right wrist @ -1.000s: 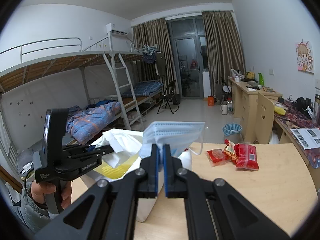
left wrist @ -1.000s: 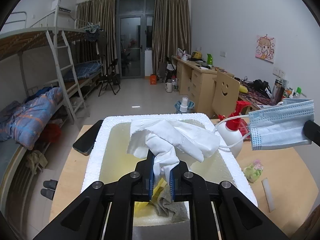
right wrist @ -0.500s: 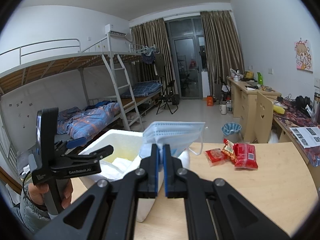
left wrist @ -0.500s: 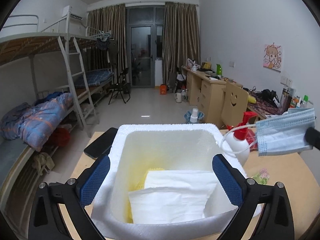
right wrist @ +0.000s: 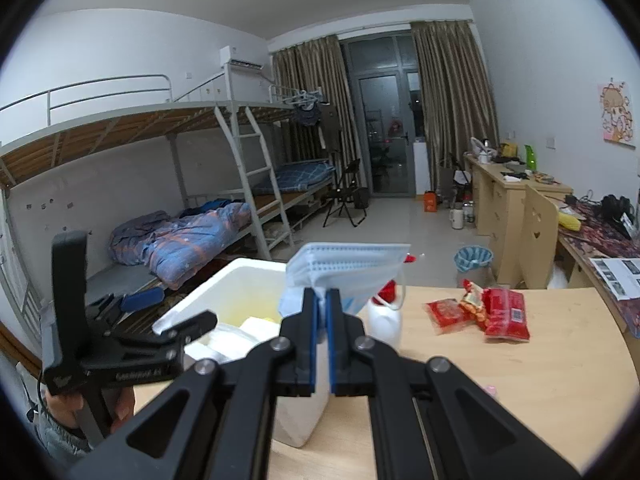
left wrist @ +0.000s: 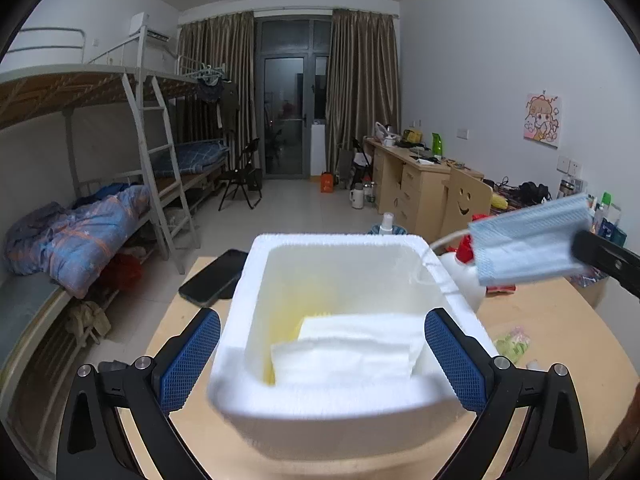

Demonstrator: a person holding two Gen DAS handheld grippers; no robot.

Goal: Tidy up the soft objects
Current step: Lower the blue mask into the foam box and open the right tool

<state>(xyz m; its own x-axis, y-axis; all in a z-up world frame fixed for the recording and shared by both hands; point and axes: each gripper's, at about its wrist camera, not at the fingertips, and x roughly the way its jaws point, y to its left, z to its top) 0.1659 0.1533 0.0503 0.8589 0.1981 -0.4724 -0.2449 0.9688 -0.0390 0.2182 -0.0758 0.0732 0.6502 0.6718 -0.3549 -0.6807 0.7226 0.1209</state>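
A white foam box (left wrist: 344,248) (right wrist: 224,280) stands on the wooden table, with a white cloth (left wrist: 352,350) (right wrist: 236,336) lying inside over something yellow. My left gripper (left wrist: 322,360) (right wrist: 160,312) is open; its blue pads straddle the box's near end and nothing is between them. My right gripper (right wrist: 322,300) is shut on a blue face mask (right wrist: 344,270) (left wrist: 528,250), held in the air just right of the box, an ear loop dangling.
A black phone (left wrist: 214,276) lies left of the box. A white spray bottle with a red top (right wrist: 386,316) stands right of it. Red snack packets (right wrist: 480,312) and a green wrapper (left wrist: 512,344) lie on the table. A person's hand (right wrist: 72,408) holds the left gripper.
The left gripper went from shut on the white cloth to wide open; the cloth now lies in the box. The left gripper then drew back a little. The right gripper and mask stayed still.
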